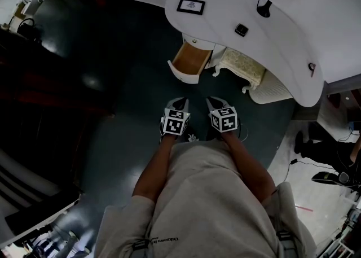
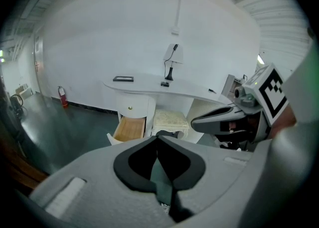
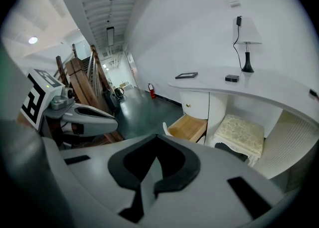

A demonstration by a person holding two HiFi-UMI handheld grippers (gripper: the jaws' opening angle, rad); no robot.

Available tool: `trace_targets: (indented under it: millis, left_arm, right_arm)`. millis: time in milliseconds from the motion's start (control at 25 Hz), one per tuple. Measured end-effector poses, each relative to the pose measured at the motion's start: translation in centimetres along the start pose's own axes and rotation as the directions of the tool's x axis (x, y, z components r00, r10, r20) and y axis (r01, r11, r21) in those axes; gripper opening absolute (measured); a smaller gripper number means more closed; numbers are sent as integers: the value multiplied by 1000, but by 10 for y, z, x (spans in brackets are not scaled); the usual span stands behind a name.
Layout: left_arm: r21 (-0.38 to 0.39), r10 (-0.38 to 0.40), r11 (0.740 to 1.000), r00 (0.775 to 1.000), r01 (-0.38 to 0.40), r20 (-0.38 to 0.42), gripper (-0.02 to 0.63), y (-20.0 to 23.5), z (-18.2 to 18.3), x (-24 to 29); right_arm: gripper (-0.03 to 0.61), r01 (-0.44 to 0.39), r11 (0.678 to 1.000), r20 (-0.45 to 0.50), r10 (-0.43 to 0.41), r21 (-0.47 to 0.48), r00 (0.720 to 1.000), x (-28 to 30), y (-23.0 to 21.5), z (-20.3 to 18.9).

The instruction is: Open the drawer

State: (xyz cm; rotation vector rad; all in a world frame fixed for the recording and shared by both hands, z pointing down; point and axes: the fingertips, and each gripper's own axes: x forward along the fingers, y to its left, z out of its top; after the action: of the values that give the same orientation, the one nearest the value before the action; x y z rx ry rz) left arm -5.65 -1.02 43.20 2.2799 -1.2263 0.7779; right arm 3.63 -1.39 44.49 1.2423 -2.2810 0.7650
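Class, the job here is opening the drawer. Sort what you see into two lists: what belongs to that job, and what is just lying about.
Belongs to the job: drawer, already pulled out; left gripper and right gripper, both shut and empty.

Just lying about: picture frame, small black box, lamp, cushioned stool, fire extinguisher.

The drawer (image 1: 190, 62) stands pulled out from the left pedestal of the white desk (image 1: 225, 8), white front nearest, its wooden inside (light tan) showing.
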Motion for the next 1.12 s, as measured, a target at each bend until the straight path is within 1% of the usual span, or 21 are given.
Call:
trace_targets:
  millis: [280, 520, 880, 1000, 1120]
  left_arm:
    - [-11, -1, 1000, 1000, 1, 8, 11, 3, 0, -1]
    - [-39, -7, 999, 1000, 8, 23, 11, 7, 2, 2]
    - [-81, 6, 997, 999, -3, 38, 11, 12, 5, -1]
    - [-88, 12, 996, 999, -8, 40, 11, 13, 5, -3]
    - [-105, 26, 994, 999, -21, 47, 11, 19, 4, -7]
  right_arm:
    - [15, 3, 1000, -5, -3, 22, 1000, 2, 0, -1]
    - [15, -1, 999, -16, 1, 39, 1000, 2, 0, -3]
    - [15, 29, 996, -13, -28, 82, 1000, -6, -12, -8]
    - [15, 24, 996, -15, -23, 82, 1000, -5, -10, -8]
    - [15, 13, 998, -16, -12, 61, 1000, -3, -3, -5]
